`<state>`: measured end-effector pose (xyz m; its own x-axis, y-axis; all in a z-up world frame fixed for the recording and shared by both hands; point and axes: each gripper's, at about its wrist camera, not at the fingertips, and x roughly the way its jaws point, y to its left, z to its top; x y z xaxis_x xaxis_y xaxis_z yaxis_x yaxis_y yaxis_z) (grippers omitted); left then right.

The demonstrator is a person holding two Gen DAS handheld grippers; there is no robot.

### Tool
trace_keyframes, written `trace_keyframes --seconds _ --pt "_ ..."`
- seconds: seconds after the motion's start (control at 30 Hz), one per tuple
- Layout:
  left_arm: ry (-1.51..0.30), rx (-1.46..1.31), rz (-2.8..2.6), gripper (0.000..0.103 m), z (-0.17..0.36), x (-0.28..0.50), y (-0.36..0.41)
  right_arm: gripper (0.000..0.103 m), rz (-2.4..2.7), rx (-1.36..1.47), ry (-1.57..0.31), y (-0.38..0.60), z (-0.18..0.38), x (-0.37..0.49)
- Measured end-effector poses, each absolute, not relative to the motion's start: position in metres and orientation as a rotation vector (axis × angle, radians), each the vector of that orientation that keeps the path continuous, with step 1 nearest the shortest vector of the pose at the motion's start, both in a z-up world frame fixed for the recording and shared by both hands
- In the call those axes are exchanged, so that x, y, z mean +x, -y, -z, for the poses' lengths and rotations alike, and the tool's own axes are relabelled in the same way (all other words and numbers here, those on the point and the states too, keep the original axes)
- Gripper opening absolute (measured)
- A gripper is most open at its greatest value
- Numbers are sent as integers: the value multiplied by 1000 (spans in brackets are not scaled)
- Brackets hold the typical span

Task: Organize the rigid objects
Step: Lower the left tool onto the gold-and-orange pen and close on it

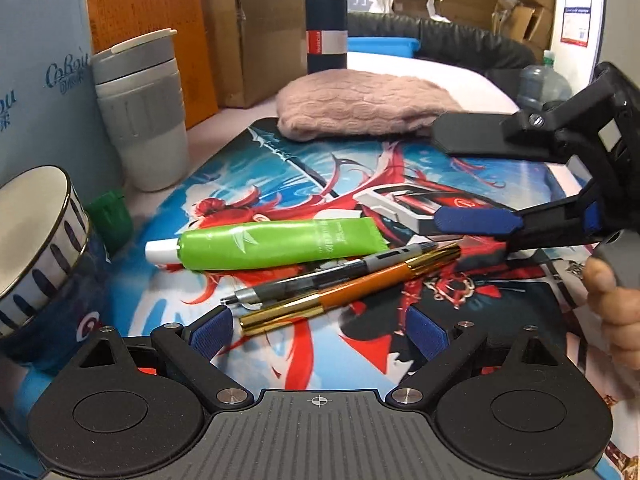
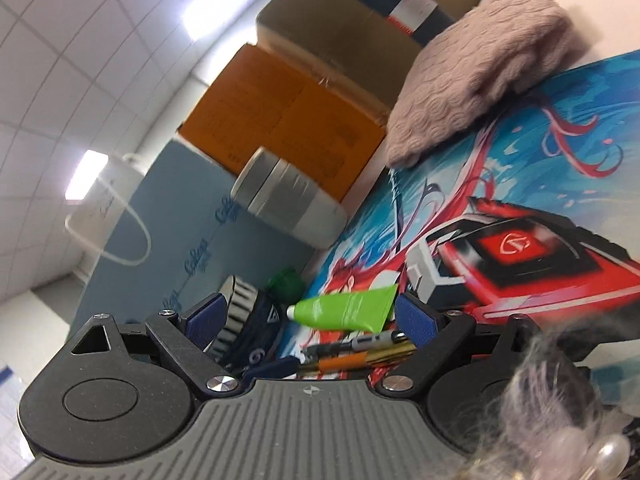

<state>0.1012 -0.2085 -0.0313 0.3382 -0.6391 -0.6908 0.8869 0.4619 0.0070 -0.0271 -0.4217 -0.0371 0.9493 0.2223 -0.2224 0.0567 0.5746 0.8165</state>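
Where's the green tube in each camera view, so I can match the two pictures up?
Left wrist: the green tube lies mid-frame on the printed mat, white cap to the left, just beyond the two pens.
Right wrist: the green tube sits low centre, between the open right tool's fingers, cap to the left.
Shared landmark: the pink knit cloth.

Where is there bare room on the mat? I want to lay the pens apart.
Free: the printed mat between the pink knitted cloth and the green tube. Crowded: the left edge, where the grey cup, green cap and striped tin stand, and where both pens lie.
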Motion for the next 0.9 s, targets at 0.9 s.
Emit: trace_keyframes --seconds 0.9 --pt "-656 569 1275 54 22 64 246 91 -41 1078 -178 438 43 -45"
